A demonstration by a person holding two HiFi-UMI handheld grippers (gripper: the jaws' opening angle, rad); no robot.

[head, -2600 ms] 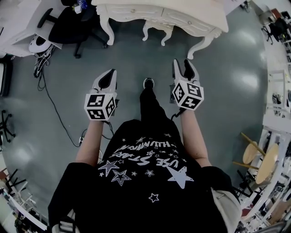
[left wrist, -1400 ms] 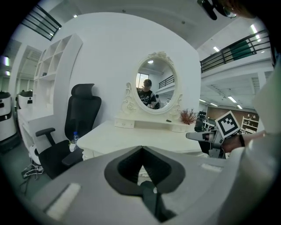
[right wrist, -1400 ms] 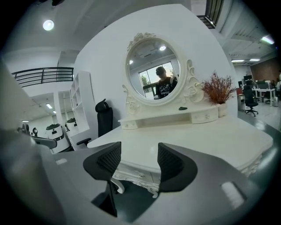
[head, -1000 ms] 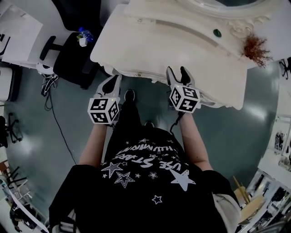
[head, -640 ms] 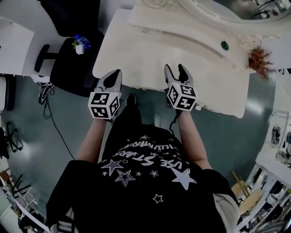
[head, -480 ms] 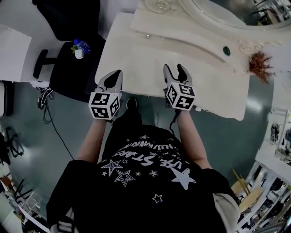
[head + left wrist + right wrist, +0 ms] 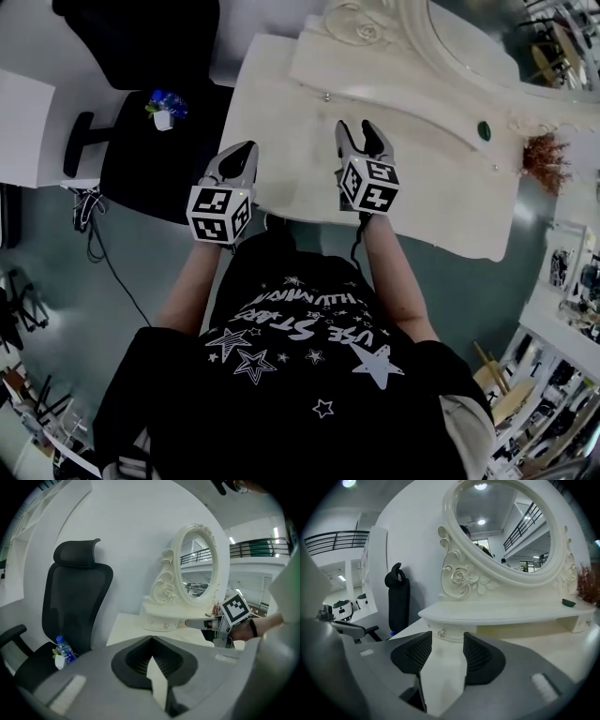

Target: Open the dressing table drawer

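The white table fills the upper middle of the head view. The person stands right against its near edge, so any drawers in its front are hidden under the top. At the table's back an oval mirror rises from a raised tier, and a black office chair sits off the table's left end.

Both tools hang above the table's near half, pointing toward its back, which reads as an approach rather than a grasp. The right tongs are spread with only air between them. Sighted through the gap is a small knob on the left end of the tier, well apart from the tips. That knob likely marks the drawer to be opened, and the gap seems set ready to close on it.

The left tongs are pressed together on nothing, over the table's near left corner, probably parked out of the way. A small green object lies on the tier toward the table's right end.
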